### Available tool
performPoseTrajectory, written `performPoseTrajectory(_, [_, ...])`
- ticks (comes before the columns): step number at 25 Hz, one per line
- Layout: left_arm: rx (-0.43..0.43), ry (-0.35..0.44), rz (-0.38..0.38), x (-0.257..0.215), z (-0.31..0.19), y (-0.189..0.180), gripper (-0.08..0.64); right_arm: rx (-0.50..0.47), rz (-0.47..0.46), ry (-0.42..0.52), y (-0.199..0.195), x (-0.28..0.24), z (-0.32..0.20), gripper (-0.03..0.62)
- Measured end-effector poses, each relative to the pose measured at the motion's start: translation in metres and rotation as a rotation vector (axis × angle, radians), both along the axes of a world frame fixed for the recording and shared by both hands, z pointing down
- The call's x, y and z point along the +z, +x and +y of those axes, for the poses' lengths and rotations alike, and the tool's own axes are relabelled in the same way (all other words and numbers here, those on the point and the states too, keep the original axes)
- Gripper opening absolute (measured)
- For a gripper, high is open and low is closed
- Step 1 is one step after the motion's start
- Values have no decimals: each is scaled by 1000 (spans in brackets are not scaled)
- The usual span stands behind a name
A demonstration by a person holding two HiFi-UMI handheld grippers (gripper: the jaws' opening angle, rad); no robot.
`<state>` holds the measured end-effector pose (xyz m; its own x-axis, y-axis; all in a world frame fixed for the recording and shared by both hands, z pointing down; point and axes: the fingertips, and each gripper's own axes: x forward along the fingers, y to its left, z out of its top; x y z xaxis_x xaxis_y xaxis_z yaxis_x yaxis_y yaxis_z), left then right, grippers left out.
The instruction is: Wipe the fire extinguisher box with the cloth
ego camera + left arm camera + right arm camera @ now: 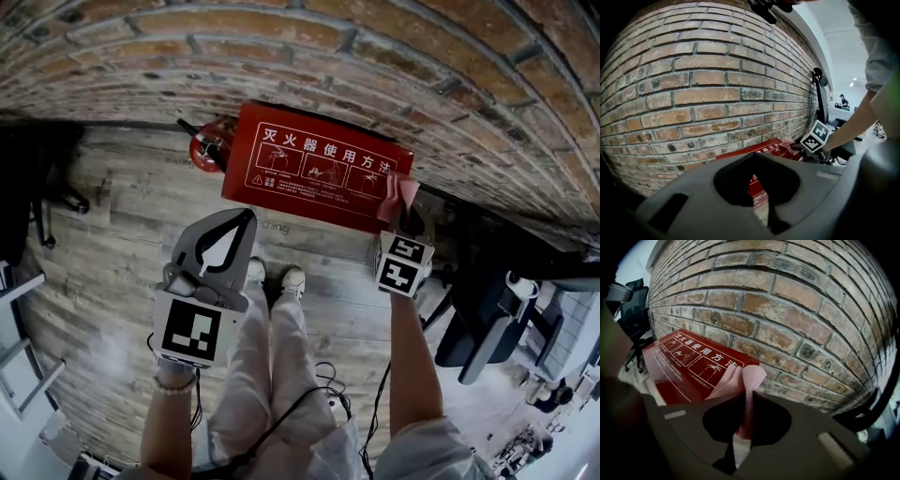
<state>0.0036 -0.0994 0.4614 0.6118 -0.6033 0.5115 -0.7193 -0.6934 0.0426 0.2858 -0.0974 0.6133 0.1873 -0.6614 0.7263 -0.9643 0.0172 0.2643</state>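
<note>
Two tools: the right tool [748,395] clamps the cloth [746,375] at the right end of the fire extinguisher box [314,164] on the floor, seemingly poised to wipe. The left tool [246,220], jaws together and empty, hangs clear.

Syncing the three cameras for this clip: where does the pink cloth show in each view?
Head view: cloth at the right end of the red box.
Left gripper view: small, right of centre, at the box's far end.
Right gripper view: centre, clamped in the right gripper.
Shared landmark: the red box against the brick wall.
</note>
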Motion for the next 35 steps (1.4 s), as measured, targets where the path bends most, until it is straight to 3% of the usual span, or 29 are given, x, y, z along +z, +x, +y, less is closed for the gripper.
performPoseTrajectory(6, [-5,-3,-2,-1,0,-3,-3,-1,3,-13,6,0,11,28])
performPoseTrajectory(12, [-22,-2,3,-1,0,-9,-2,-95,-41,72,-27,-32,-4,28])
performPoseTrajectory(18, [-44,-1,4,-1,1,-22,-3,-233,-154,151,-101,-62,-18,28])
performPoseTrajectory(26, [-88,-8,-12,1,4,-55,-2,-424,-374,166,-232,-74,-17,28])
performPoseTrajectory(35, [-102,-10,-40,2,8,-81,-2,-519,-438,121,-337,-45,-20,28])
